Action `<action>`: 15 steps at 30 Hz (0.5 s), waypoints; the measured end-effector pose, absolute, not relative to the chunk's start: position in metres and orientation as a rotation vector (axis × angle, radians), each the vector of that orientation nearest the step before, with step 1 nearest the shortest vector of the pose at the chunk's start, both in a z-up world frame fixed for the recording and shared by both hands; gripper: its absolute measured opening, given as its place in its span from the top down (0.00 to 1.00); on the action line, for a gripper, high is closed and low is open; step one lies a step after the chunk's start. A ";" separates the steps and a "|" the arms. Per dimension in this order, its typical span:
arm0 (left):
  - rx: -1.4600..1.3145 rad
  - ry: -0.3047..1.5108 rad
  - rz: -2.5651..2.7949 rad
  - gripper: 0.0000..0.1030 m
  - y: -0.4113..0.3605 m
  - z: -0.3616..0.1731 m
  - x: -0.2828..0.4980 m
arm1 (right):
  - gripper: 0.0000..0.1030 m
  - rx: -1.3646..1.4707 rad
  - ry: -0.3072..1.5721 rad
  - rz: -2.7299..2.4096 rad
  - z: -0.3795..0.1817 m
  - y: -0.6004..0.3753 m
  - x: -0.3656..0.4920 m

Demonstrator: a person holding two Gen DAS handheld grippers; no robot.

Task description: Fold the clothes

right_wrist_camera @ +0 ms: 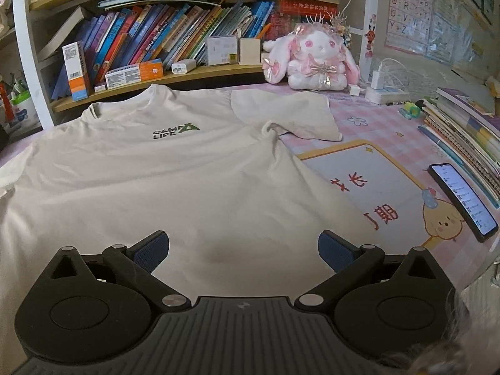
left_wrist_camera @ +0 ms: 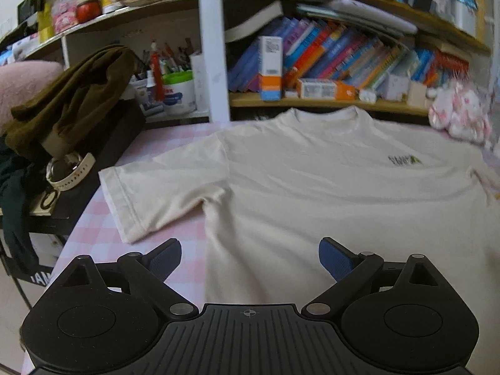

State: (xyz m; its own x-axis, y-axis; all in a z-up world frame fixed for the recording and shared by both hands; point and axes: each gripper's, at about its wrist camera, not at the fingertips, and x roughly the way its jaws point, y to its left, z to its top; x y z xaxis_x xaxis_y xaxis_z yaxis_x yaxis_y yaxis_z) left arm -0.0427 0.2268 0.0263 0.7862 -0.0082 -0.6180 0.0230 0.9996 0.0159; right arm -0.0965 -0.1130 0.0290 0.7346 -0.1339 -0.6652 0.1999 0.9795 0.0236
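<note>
A cream T-shirt (left_wrist_camera: 312,187) lies spread flat, front up, on the pink checked table, collar toward the shelves. Its left sleeve (left_wrist_camera: 156,193) sticks out to the left. The right wrist view shows the same T-shirt (right_wrist_camera: 156,187) with a small green "CAMP LIFE" logo (right_wrist_camera: 175,131) and its other sleeve (right_wrist_camera: 290,115) lying out to the right. My left gripper (left_wrist_camera: 250,261) hovers open over the shirt's lower left part, nothing between its blue pads. My right gripper (right_wrist_camera: 243,251) is open too, above the lower right part of the shirt.
A dark box (left_wrist_camera: 81,187) at the left carries an olive garment (left_wrist_camera: 72,103) and a watch (left_wrist_camera: 67,172). Bookshelves (right_wrist_camera: 156,31) stand behind. A plush rabbit (right_wrist_camera: 315,59), a phone (right_wrist_camera: 462,201), stacked books (right_wrist_camera: 468,131) and a printed mat (right_wrist_camera: 375,193) lie at the right.
</note>
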 end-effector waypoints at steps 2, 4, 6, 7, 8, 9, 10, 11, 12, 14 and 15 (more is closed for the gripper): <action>-0.012 0.674 -0.010 0.06 0.240 0.027 -0.036 | 0.00 0.089 0.724 -0.181 0.029 -0.107 -0.097; -0.050 0.684 0.002 0.06 0.254 0.027 -0.031 | 0.00 0.082 0.725 -0.178 0.030 -0.102 -0.097; -0.093 0.692 0.010 0.06 0.268 0.025 -0.026 | 0.00 0.075 0.726 -0.175 0.030 -0.096 -0.097; -0.121 0.694 0.011 0.07 0.275 0.024 -0.024 | 0.00 0.071 0.727 -0.173 0.030 -0.094 -0.097; -0.152 0.695 0.011 0.08 0.282 0.023 -0.021 | 0.00 0.068 0.727 -0.172 0.030 -0.091 -0.097; -0.188 0.697 0.014 0.08 0.289 0.022 -0.019 | 0.00 0.064 0.728 -0.170 0.030 -0.088 -0.097; -0.227 0.698 0.019 0.09 0.297 0.021 -0.016 | 0.00 0.061 0.729 -0.169 0.030 -0.085 -0.097; -0.268 0.698 0.024 0.12 0.304 0.020 -0.013 | 0.00 0.057 0.731 -0.168 0.030 -0.083 -0.097; -0.308 0.699 0.028 0.14 0.311 0.019 -0.010 | 0.00 0.052 0.735 -0.167 0.030 -0.082 -0.097; -0.387 0.706 0.053 0.30 0.324 0.016 -0.004 | 0.00 0.041 0.745 -0.168 0.030 -0.080 -0.098; -0.425 0.711 0.068 0.35 0.330 0.014 -0.001 | 0.00 0.036 0.749 -0.169 0.029 -0.079 -0.099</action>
State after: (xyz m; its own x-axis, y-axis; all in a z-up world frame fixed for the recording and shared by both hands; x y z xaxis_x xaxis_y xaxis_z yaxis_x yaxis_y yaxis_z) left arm -0.0006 0.3296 0.0145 0.7591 -0.0822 -0.6457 -0.2030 0.9126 -0.3548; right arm -0.0986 -0.0792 0.0294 0.7193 -0.1399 -0.6804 0.1653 0.9858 -0.0279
